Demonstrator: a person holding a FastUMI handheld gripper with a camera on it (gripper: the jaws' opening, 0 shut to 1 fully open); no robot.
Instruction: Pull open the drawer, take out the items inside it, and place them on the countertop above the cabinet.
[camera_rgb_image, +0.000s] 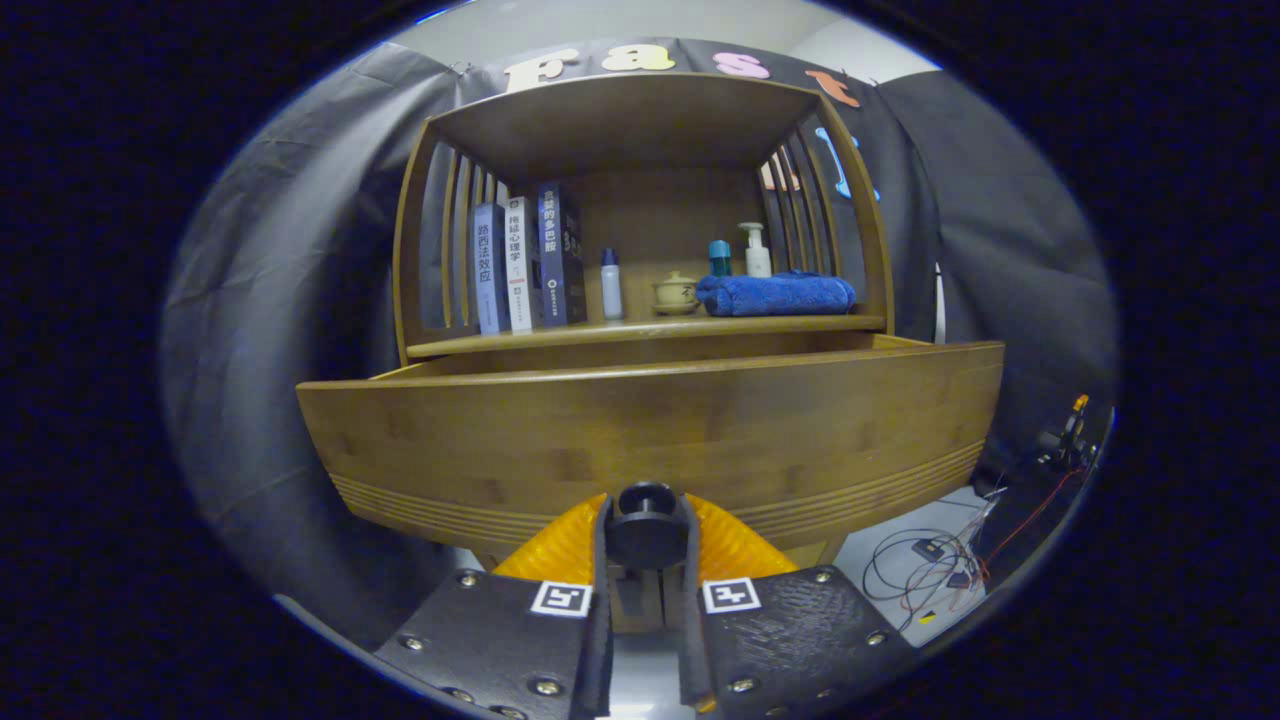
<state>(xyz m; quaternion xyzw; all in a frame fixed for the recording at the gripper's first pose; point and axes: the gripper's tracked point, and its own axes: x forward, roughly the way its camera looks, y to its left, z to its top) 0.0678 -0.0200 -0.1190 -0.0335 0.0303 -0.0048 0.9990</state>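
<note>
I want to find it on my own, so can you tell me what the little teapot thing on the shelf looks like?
Start at the wooden cabinet, whose drawer the gripper is shut on by its round knob. On the shelf above, look between the white bottle beside the books and the folded blue towel. The lidded cup there is squat, yellowish and the shortest thing in the row.
</note>
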